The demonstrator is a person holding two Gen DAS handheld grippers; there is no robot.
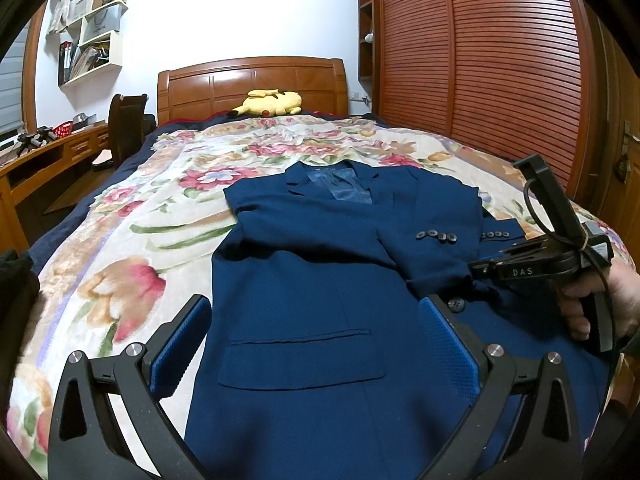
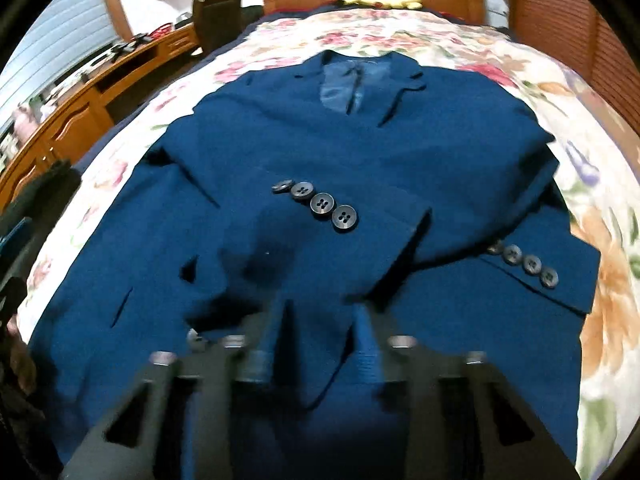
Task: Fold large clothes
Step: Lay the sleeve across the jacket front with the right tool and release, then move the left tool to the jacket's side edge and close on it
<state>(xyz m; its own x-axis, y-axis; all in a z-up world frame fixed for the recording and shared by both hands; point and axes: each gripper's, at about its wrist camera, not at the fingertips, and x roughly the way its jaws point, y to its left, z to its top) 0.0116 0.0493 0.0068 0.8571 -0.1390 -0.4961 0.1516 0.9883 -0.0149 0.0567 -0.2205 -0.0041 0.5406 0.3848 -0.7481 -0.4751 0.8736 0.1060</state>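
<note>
Navy cloth fills the left wrist view: a suit jacket point(image 1: 320, 280) lies face up along the middle of the bed point(image 1: 132, 216), collar toward the headboard point(image 1: 252, 84), hem toward the foot edge, both sleeves already crossed over the chest. The left tongs point(image 1: 316, 344) hang wide apart over the lower front by the pocket point(image 1: 304, 356), gripping nothing. At the right edge a hand point(image 1: 600, 304) holds the right tongs point(image 1: 476, 270), whose tip reaches in over the front of the jacket near a front button point(image 1: 456, 305). From the right wrist view, which is blurred, the same jacket point(image 2: 320, 152) spreads below, a folded sleeve with its row of cuff buttons point(image 2: 320, 204) lying across the middle and the other cuff point(image 2: 532, 266) toward the bed's right edge. The right tongs point(image 2: 324, 316) stand nearly closed, low over the front edge of the jacket; cloth seems to sit between the pads, but whether it is truly pinched I cannot tell. With the sleeves in, the step in hand looks like taking hold of the lower part for the lengthwise fold. Next, the left tongs probably need a matching grip near the hem, so that both lift together and carry the lower half up toward the collar.
</note>
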